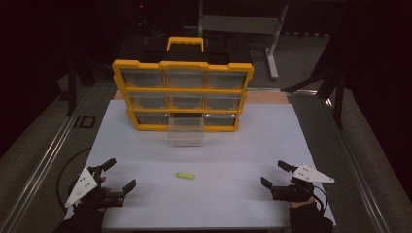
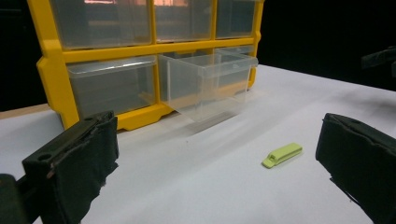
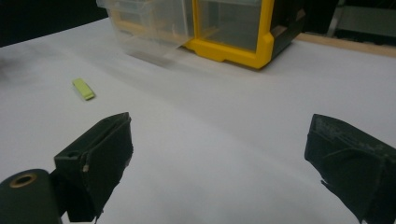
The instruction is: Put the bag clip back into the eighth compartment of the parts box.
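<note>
A small lime-green piece (image 1: 184, 175) lies flat on the white table (image 1: 228, 145), midway between my two grippers. It also shows in the left gripper view (image 2: 282, 154) and the right gripper view (image 3: 83, 88). A yellow drawer cabinet (image 1: 183, 94) stands at the back, and its clear bottom-middle drawer (image 1: 185, 130) is pulled out toward me. My left gripper (image 1: 120, 174) rests open near the front left with nothing between its jaws. At the front right, my right gripper (image 1: 276, 174) is open too and holds nothing.
The cabinet has clear drawers in yellow frames and a yellow carry handle (image 1: 185, 42) on top. Beyond the table stands a metal frame leg (image 1: 273, 48) in a dark room. A cable (image 1: 68, 167) loops off the table's left edge.
</note>
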